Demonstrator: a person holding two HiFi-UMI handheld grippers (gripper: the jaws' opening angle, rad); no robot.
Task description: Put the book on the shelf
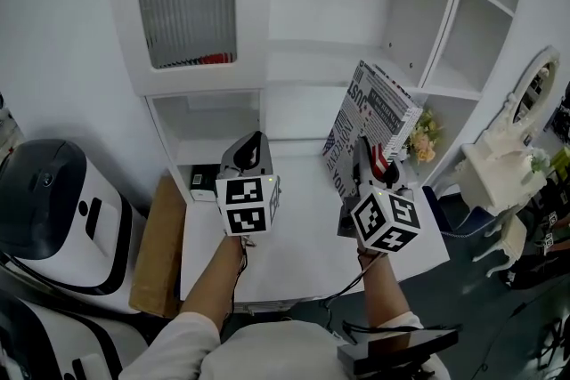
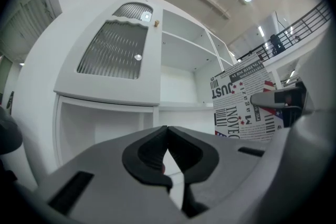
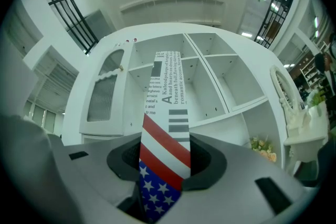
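A book (image 1: 370, 125) with black-and-white newsprint lettering and a stars-and-stripes corner is lifted off the white table (image 1: 303, 236), tilted, in front of the white shelf unit (image 1: 356, 40). My right gripper (image 1: 370, 169) is shut on the book's lower edge; in the right gripper view its spine (image 3: 167, 128) runs up between the jaws toward the open shelf compartments (image 3: 220, 81). My left gripper (image 1: 252, 157) hovers over the table to the book's left, jaws closed together and empty (image 2: 169, 157). The book (image 2: 244, 99) shows at the right of the left gripper view.
A cabinet door with ribbed glass (image 1: 185, 4) is at the upper left. A small dark box (image 1: 205, 182) sits in the low cubby. A cardboard box (image 1: 160, 249) and white machine (image 1: 53, 209) stand left; flowers (image 1: 424, 138) and a white dresser with mirror (image 1: 512, 138) right.
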